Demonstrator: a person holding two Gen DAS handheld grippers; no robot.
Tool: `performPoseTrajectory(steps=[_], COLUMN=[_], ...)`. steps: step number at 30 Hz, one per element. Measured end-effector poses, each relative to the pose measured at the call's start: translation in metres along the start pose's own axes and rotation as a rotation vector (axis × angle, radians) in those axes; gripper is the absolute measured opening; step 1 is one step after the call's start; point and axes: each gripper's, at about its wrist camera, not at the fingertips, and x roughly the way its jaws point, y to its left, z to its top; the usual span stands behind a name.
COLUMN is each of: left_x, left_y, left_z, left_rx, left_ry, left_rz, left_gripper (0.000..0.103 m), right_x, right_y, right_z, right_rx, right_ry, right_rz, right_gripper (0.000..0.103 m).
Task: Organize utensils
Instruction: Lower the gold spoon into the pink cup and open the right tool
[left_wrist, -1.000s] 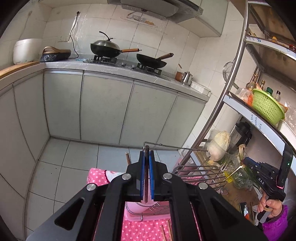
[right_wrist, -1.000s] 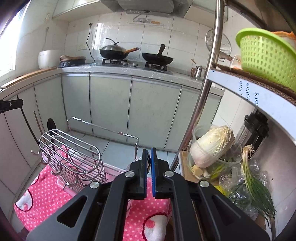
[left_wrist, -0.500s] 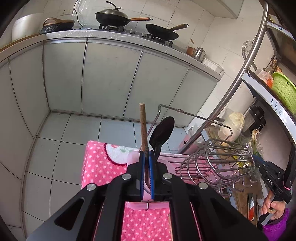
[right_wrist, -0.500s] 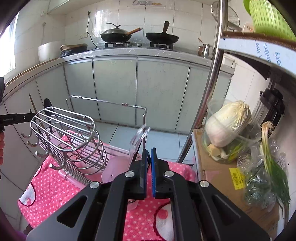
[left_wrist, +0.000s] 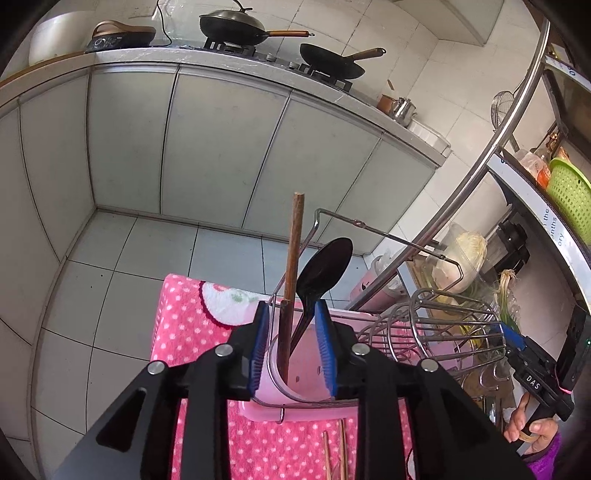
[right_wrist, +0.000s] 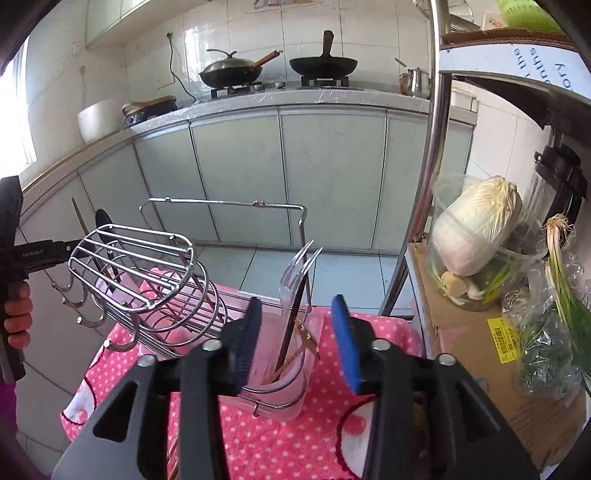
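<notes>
Left gripper (left_wrist: 291, 345): jaws parted moderately, holding nothing. Wooden stick (left_wrist: 291, 280) and black spoon (left_wrist: 319, 278) stand upright in the gap between the blue pads (left_wrist: 258, 347), touching neither pad as far as can be told. Both sit in the pink holder cup (left_wrist: 303, 384), left end of the wire rack (left_wrist: 436, 332).

Right gripper (right_wrist: 301, 341): jaws wide apart, empty. Clear plastic fork (right_wrist: 295, 280) and a dark thin utensil (right_wrist: 293, 317) lean in the other pink cup (right_wrist: 291, 373), between the pads but nearer the left one (right_wrist: 247, 343). A short wooden piece also lies in that cup; what it is can't be told.

Risks, judged:
- Either gripper withdrawing sideways could clip a standing handle, tipping it out or dragging the cup. Spoon leans right, close to the right pad of the left gripper, so it is the likeliest snag.
- Fork is light and leaning; a brush from the left pad could flip it out.
- Cups hang in wire rings on a soft pink dotted cloth (right_wrist: 280, 439); a downward bump could rock the rack.

Remaining: chopsticks (left_wrist: 334, 454) lie loose on the cloth just below the left gripper, outside any cup, apparently still to be sorted. Curved wire basket (right_wrist: 147, 280) of the rack sits between the two cups, looks empty.
</notes>
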Motion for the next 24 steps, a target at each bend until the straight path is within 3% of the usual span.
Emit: performPoseTrajectory(steps=[10,16,24], left_x=[-0.032,-0.052,-0.063], left_y=[-0.002,0.002,0.011], left_z=[-0.005,-0.021,-0.061], left_rx=[0.007,-0.002,-0.016], left_ry=[-0.044,-0.053,0.000], left_rz=[-0.013,-0.020,-0.015], left_gripper=[0.034,0.034,0.034], right_x=[-0.043,-0.066,-0.064], right_y=[-0.008,-0.004,0.013], right_z=[-0.005,-0.033,-0.089], right_rx=[0.035,0.075,0.103], right_ry=[-0.082,-0.097,0.001], right_rz=[-0.006,0.005,0.054], right_gripper=[0.044,0.044,0.044])
